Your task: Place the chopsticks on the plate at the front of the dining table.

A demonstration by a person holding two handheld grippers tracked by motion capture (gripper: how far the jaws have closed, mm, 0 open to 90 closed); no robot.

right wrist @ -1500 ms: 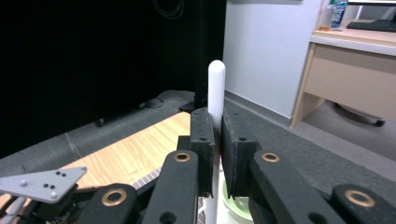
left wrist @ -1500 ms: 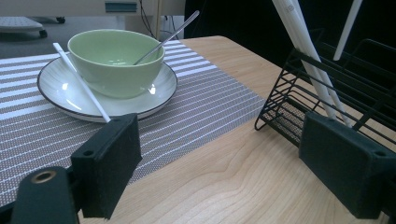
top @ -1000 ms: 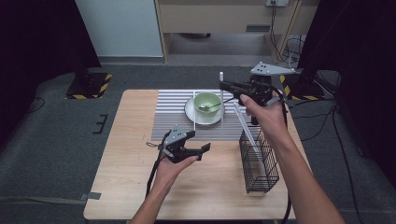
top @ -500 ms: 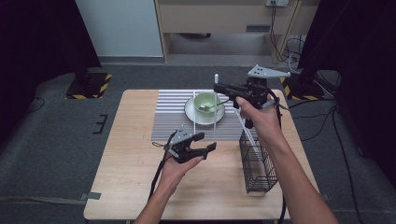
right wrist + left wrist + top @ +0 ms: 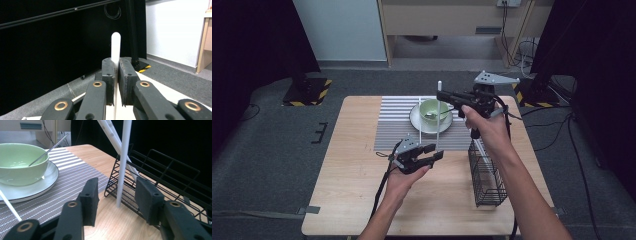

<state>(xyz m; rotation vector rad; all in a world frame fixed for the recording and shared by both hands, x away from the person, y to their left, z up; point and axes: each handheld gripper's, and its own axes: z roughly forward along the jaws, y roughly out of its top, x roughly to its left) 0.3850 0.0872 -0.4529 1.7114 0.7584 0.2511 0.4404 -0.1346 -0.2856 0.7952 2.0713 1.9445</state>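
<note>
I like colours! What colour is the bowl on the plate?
Pale green; the round ceramic bowl shows best in the left gripper view.

Green bowl (image 5: 430, 108), white chopstick (image 5: 438, 117), grey-striped mat (image 5: 394, 125) (blk basket (image 5: 486, 175)).

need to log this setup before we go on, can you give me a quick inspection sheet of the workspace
surface: wooden table, striped mat
job's things: white stick upright; black wire basket with more sticks
clutter: green bowl with spoon on white plate
grippers: right gripper shut on white stick; left gripper jaws just closing around its lower end, pads not touching
cables: one trails from each gripper
surroundings: grey floor, dark curtains, cabinet behind
</note>
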